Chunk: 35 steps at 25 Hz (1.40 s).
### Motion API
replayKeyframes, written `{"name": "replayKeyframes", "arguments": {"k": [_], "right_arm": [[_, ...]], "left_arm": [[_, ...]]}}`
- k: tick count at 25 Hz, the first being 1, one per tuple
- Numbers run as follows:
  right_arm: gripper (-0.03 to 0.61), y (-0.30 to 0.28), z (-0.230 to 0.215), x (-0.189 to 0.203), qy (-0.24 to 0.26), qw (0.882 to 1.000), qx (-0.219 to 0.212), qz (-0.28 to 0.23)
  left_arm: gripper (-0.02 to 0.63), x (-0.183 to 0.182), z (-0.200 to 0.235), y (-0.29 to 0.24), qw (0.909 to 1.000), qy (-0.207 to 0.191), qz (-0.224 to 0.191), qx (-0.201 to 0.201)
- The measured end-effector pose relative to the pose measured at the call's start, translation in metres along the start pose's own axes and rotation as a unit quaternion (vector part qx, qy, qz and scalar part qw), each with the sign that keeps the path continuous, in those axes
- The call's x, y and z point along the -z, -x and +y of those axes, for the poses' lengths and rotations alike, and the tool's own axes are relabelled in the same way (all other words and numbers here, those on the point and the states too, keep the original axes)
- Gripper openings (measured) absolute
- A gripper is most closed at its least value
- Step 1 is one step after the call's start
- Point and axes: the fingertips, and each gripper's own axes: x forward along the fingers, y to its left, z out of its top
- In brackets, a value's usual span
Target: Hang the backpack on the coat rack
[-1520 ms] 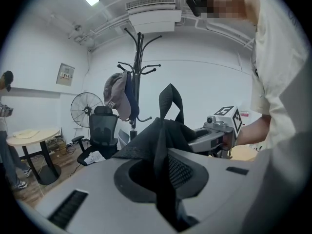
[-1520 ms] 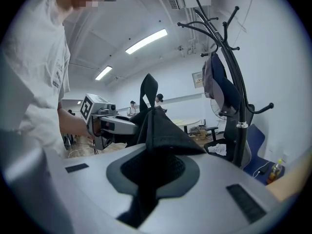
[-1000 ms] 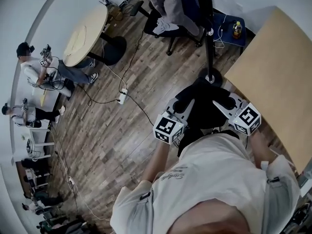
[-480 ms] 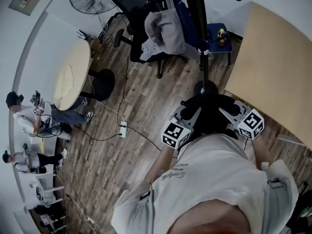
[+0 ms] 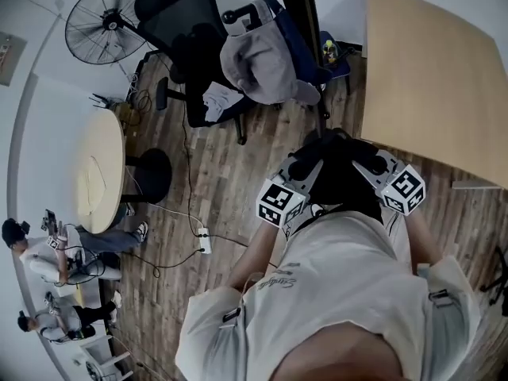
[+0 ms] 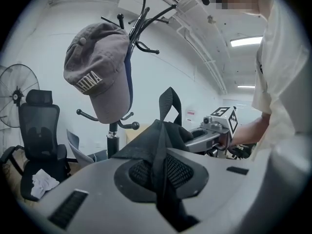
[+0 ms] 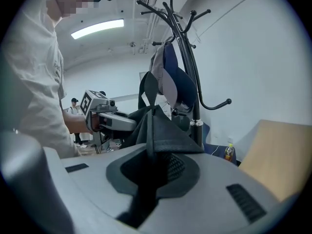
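Note:
I hold a black backpack [image 5: 337, 173] up between both grippers in front of the person's chest. The left gripper [image 5: 306, 170] is shut on a fold of its fabric [image 6: 157, 145]. The right gripper [image 5: 362, 168] is shut on another fold [image 7: 155, 130]. The backpack's top loop [image 6: 169, 101] stands up between them. The black coat rack [image 5: 305, 22] rises just beyond the backpack, its curved hooks [image 7: 214, 104] at about gripper height. A grey cap [image 6: 97, 77] and a dark blue item [image 7: 176, 77] hang on it. Each gripper shows in the other's view, facing it across the bag.
A black office chair [image 5: 186, 46] with white cloth on its seat stands left of the rack, with a floor fan [image 5: 99, 21] behind it. A light wooden table [image 5: 432, 78] is at right and a round table [image 5: 99, 173] at left. A power strip [image 5: 204, 240] and cables lie on the floor. People sit far left.
The view has swung so the rack, the chair and the fan now sit lower and nearer. Both grippers have carried the backpack toward the rack and keep their grip.

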Motion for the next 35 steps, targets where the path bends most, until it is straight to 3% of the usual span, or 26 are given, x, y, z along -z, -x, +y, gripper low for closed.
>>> {"name": "replayKeyframes", "arguments": {"k": [9,23,35], "right_arm": [[0.029,-0.024,-0.021,0.017,-0.038,0.999,0.031,0.013],[0.029,-0.066,-0.056,0.043,-0.053,0.997,-0.008,0.047],[0.029,-0.089,-0.084,0.065,-0.081,0.993,-0.028,0.078]], "left_arm": [[0.044,0.017,0.03,-0.02,0.9991,0.022,0.027,0.023],[0.046,0.046,0.077,-0.047,0.9975,0.051,0.048,0.01],[0.051,0.066,0.108,-0.076,0.9966,0.036,0.073,-0.014]]}}
